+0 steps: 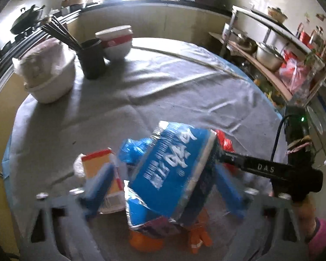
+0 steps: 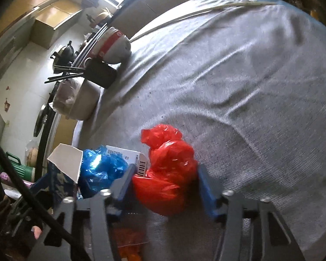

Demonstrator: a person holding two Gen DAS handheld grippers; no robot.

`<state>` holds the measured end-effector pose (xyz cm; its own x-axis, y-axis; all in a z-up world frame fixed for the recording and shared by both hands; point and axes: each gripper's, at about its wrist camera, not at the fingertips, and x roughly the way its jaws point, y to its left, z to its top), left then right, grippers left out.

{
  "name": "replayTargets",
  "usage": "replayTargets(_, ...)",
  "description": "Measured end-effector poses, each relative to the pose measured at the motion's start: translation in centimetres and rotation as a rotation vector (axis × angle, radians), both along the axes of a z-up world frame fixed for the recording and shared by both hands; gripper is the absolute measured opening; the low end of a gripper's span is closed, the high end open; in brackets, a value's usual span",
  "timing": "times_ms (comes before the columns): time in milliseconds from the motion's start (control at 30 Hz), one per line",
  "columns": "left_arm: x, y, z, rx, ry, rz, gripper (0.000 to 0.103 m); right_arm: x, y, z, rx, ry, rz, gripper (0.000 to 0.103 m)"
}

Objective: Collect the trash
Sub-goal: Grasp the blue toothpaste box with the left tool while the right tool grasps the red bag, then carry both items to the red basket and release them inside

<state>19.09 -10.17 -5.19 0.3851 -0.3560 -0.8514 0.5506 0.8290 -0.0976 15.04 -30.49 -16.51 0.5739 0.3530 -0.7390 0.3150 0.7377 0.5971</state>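
Note:
A blue carton (image 1: 173, 169) with white lettering lies tilted between the blue fingers of my left gripper (image 1: 163, 169). A gap shows beside its left finger (image 1: 100, 184), so the jaws stand open around the carton. My right gripper (image 2: 165, 169) is shut on a crumpled red plastic bag (image 2: 167, 169), both pads against it. In the left wrist view the red bag (image 1: 223, 141) peeks out behind the carton. A blue plastic bag (image 2: 100, 169), a white barcode box (image 2: 128, 155), an orange-and-white box (image 1: 97, 163) and orange wrappers (image 1: 197, 235) lie close by.
A grey cloth (image 2: 250, 87) covers the round table. At its far left stand a black cup of chopsticks (image 1: 91, 58), a red-banded bowl (image 1: 117, 43) and white stacked bowls holding a bag (image 1: 50, 76). A cluttered shelf (image 1: 271, 61) stands right. A pink sleeve (image 1: 321, 237) shows lower right.

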Motion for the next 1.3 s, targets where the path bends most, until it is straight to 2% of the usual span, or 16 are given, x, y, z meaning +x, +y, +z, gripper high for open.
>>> replayTargets(67,-0.5,-0.1,-0.2,-0.004,-0.007,-0.012,0.065,-0.3,0.0,0.0,-0.018,-0.009,-0.004,0.047)
replayTargets(100,-0.6,-0.2,-0.2,-0.001,-0.023,-0.009,0.063,-0.5,-0.1,0.1,-0.027,-0.012,-0.006,0.047)
replayTargets(133,-0.8,-0.1,0.0,-0.001,-0.036,-0.004,0.056,-0.8,-0.1,0.2,-0.040,-0.019,-0.011,0.047)
replayTargets(233,-1.2,0.4,0.6,-0.042,-0.034,0.000,0.055,-1.8,-0.6,1.1,-0.047,-0.047,-0.012,0.046)
replayTargets(333,-2.0,0.8,1.4,-0.045,-0.080,0.013,0.055,-3.2,-1.2,1.9,-0.056,-0.071,-0.013,0.046)
replayTargets(567,-5.6,1.4,4.3,-0.125,-0.153,0.006,0.055,-7.6,-1.9,4.9,-0.066,-0.149,-0.022,0.046)
replayTargets(733,-9.3,-0.2,5.4,-0.177,-0.165,-0.097,0.055,-11.7,-3.2,7.3,-0.057,-0.207,-0.053,0.046)
replayTargets(967,-14.0,-5.5,3.8,-0.138,-0.139,-0.246,0.055,-18.7,-7.1,8.6,-0.065,-0.232,-0.169,0.046)
replayTargets(1100,-17.1,-9.0,3.1,-0.120,-0.123,-0.338,0.055,-23.3,-10.1,8.5,-0.086,-0.217,-0.268,0.046)
replayTargets(1300,-21.5,-15.4,1.8,-0.099,-0.108,-0.497,0.055,-30.7,-15.9,6.6,-0.084,-0.155,-0.458,0.046)
